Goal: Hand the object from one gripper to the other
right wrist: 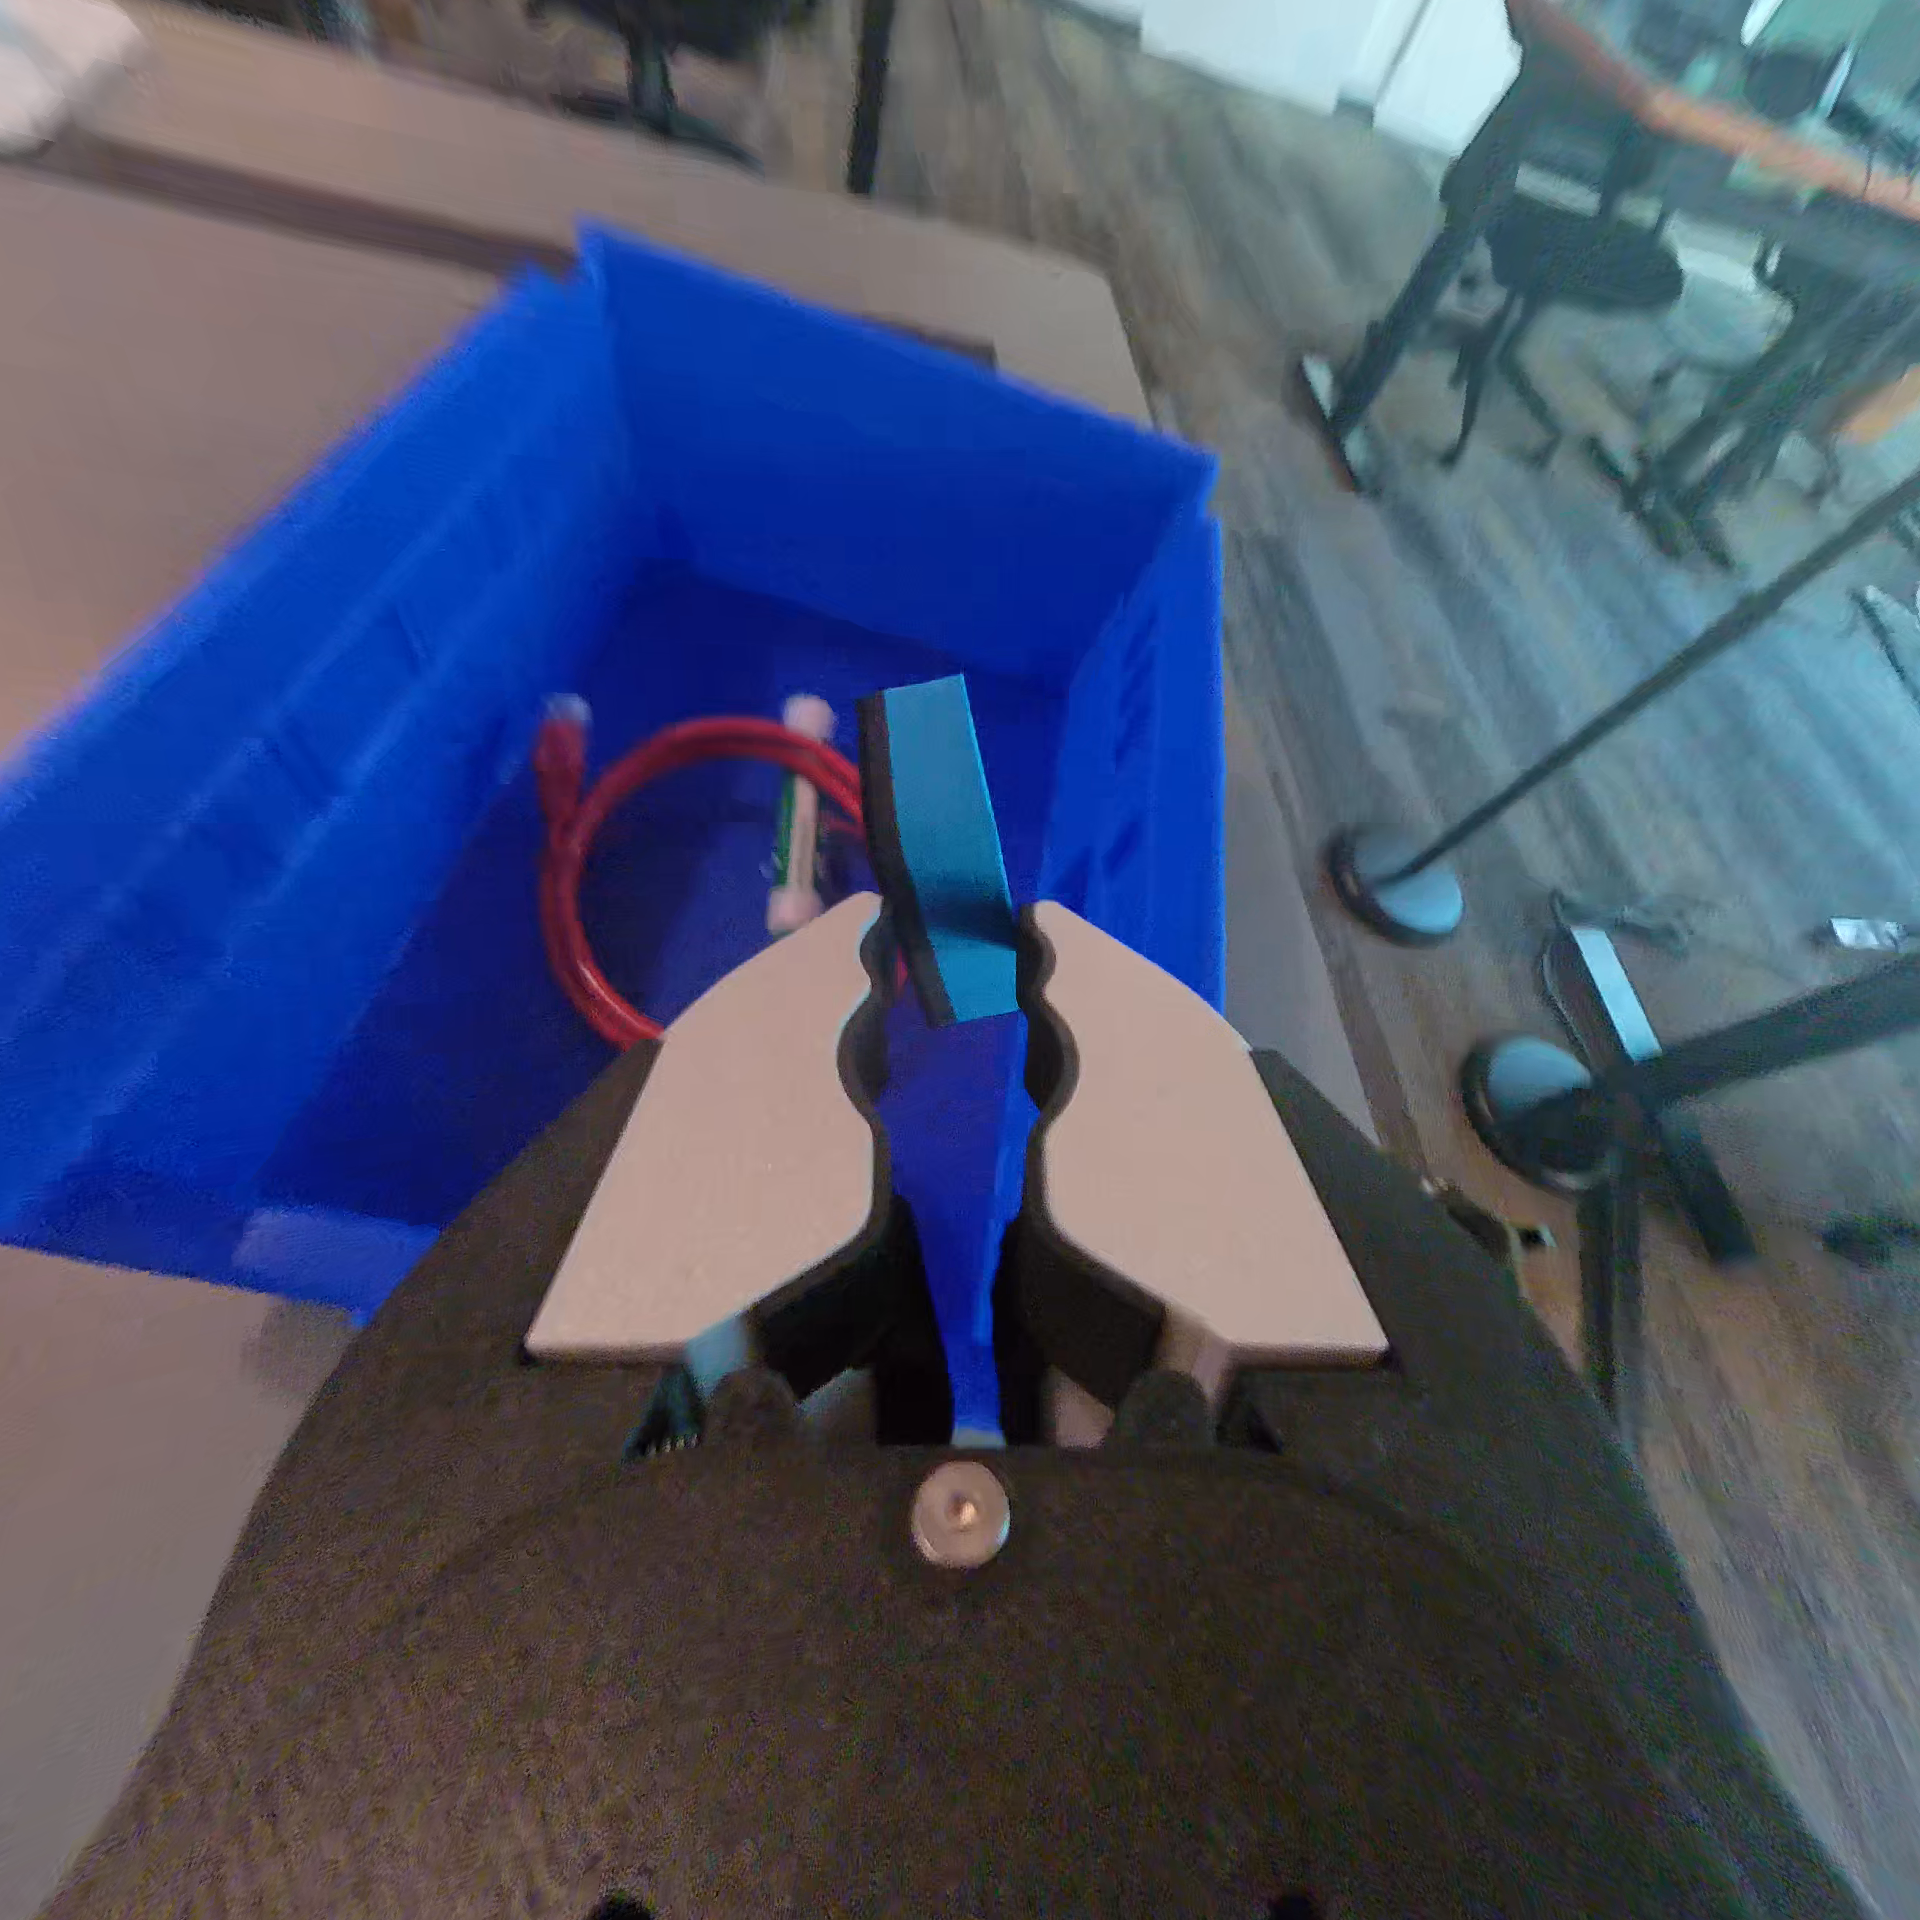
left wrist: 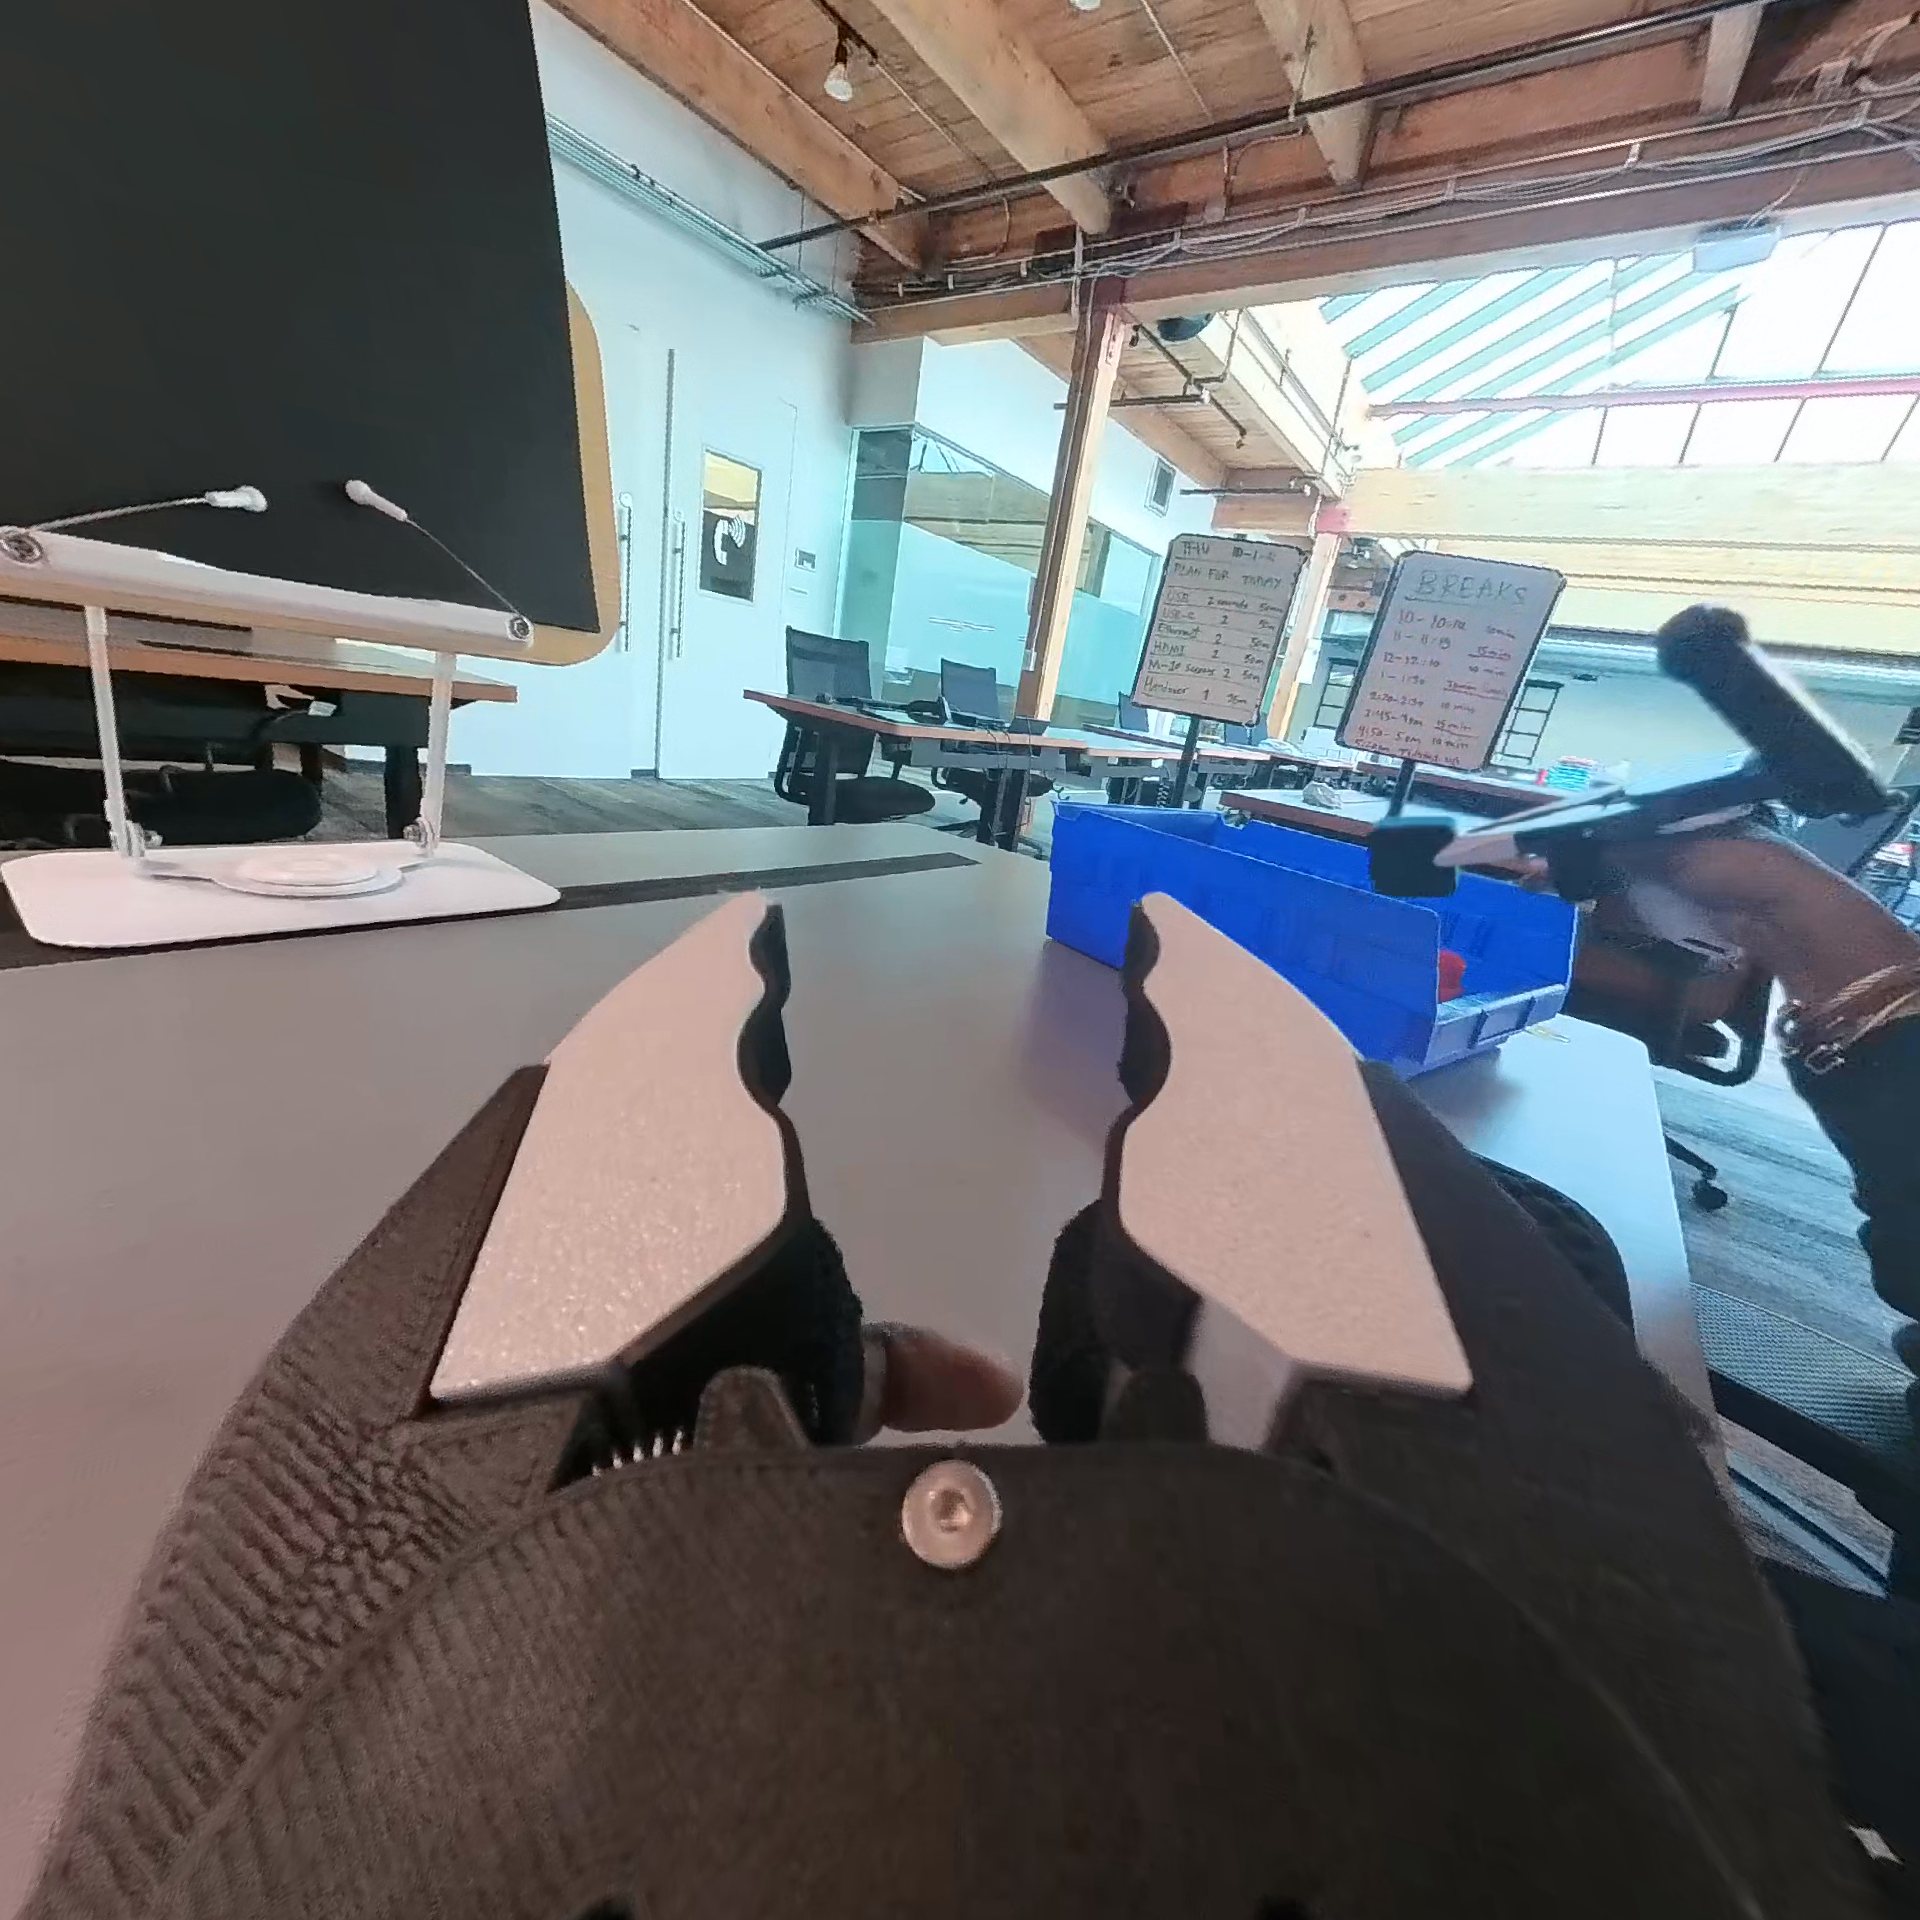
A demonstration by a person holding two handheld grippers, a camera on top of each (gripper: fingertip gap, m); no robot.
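Right gripper [right wrist: 951,961] clamped on a small flat block with a blue face and black edge [right wrist: 940,852], pinched at the fingertips and poking out forward, hanging over the open blue plastic bin [right wrist: 312,727]. Down in the bin: a coiled red cable [right wrist: 592,883] and some small pale stick-like part, too blurry to call. Left gripper [left wrist: 951,925] spread wide and empty, hovering low over the grey tabletop [left wrist: 260,1091], well apart from the other one. Looks like pick done, handover not started. Next up, probably: bring the two together, square the open fingers around the block's free end, close, then let go on the right.
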